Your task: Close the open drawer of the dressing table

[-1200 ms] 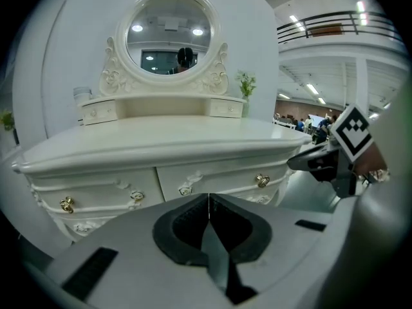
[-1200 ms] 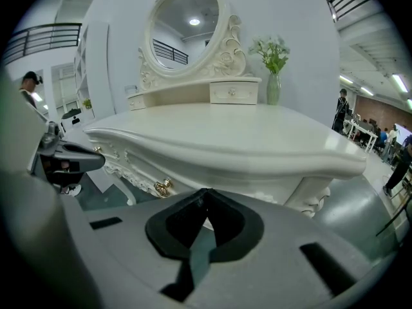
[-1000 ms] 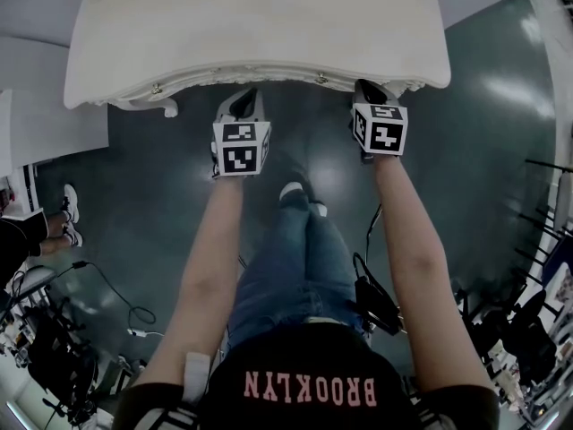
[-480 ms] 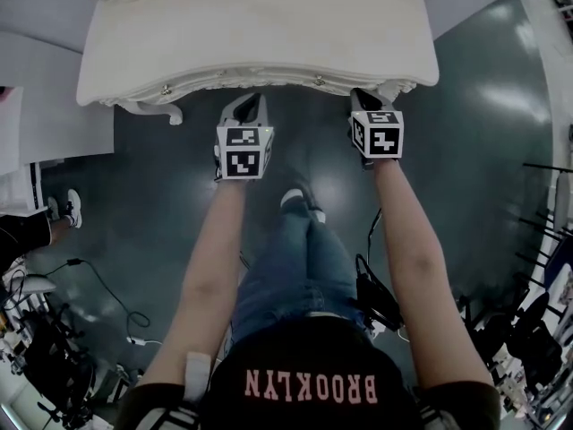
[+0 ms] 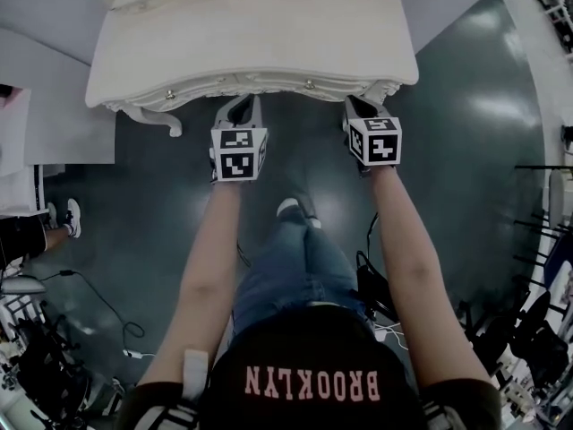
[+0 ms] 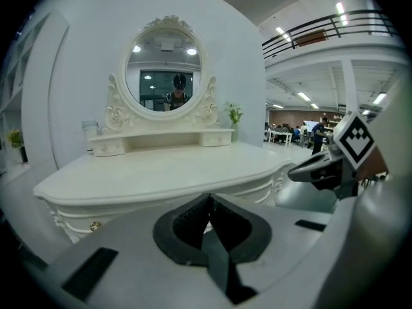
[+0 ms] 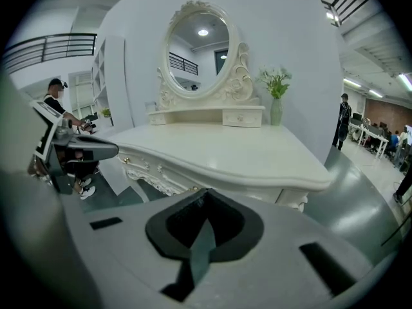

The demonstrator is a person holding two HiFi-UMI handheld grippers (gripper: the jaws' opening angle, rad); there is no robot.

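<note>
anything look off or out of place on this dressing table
Nothing stands out. The dressing table stands level, its mirror upright, its front flush with nothing sticking out. The left gripper and right gripper are shut and empty, just short of that front.

White, carved dressing table (image 5: 251, 38) stood upright. Its drawer (image 5: 240, 85), with small brass knobs, sat flush under the top.

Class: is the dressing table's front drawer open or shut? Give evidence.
Shut, apparently: the drawer front sits flush under the tabletop; nothing protrudes.
</note>
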